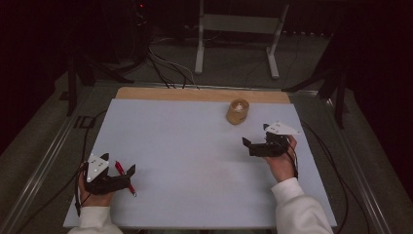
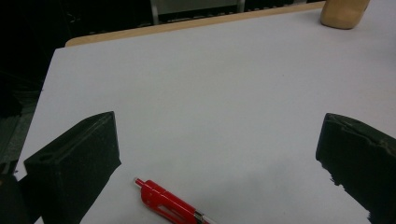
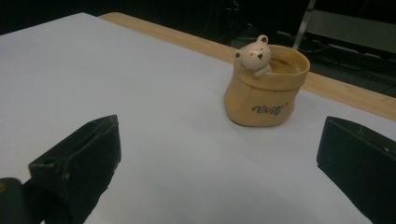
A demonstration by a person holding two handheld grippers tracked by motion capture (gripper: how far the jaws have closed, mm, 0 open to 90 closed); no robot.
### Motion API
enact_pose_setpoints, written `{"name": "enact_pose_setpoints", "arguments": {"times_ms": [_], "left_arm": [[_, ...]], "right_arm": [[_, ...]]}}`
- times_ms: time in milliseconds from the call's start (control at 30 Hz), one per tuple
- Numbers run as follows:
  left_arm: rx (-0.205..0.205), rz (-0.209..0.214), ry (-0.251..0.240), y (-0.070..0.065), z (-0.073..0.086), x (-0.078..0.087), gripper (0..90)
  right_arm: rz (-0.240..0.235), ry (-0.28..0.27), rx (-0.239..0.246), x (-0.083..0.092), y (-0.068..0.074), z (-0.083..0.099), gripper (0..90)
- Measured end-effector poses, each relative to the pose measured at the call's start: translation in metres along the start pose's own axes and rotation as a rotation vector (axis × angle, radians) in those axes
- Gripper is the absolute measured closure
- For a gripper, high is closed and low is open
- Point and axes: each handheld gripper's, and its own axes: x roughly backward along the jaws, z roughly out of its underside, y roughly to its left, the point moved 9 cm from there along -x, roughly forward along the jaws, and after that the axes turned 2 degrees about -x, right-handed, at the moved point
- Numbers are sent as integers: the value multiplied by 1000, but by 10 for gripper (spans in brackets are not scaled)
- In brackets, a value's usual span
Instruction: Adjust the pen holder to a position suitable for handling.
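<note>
A red pen (image 1: 124,178) lies on the white table top (image 1: 195,156) near the front left corner. My left gripper (image 1: 119,165) stands open around it, and in the left gripper view the pen (image 2: 170,205) lies low between the wide-apart jaws of the left gripper (image 2: 219,126), touching neither. A tan sack-shaped pot (image 1: 237,112) with a small bear figure on its rim stands toward the back right. My right gripper (image 1: 256,135) is open just in front of it. In the right gripper view the pot (image 3: 264,91) stands upright beyond the right gripper (image 3: 222,126).
A wooden strip (image 1: 195,94) runs along the table's far edge. Behind it stand a grey metal frame (image 1: 234,34) and cables (image 1: 165,68) on the floor. Black cables trail off both sides of the table. The pot (image 2: 343,14) shows at the top right of the left gripper view.
</note>
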Motion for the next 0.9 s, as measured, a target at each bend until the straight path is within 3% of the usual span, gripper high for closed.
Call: {"name": "enact_pose_setpoints", "arguments": {"times_ms": [267, 533, 900], "left_arm": [[-7, 5, 3, -1, 0, -1, 2], [-8, 6, 4, -2, 0, -1, 2], [-6, 9, 3, -1, 0, -1, 2]], "right_arm": [[33, -30, -22, -5, -3, -7, 0], [64, -18, -48, -9, -2, -14, 0], [73, -38, -14, -27, 2, -39, 0]]}}
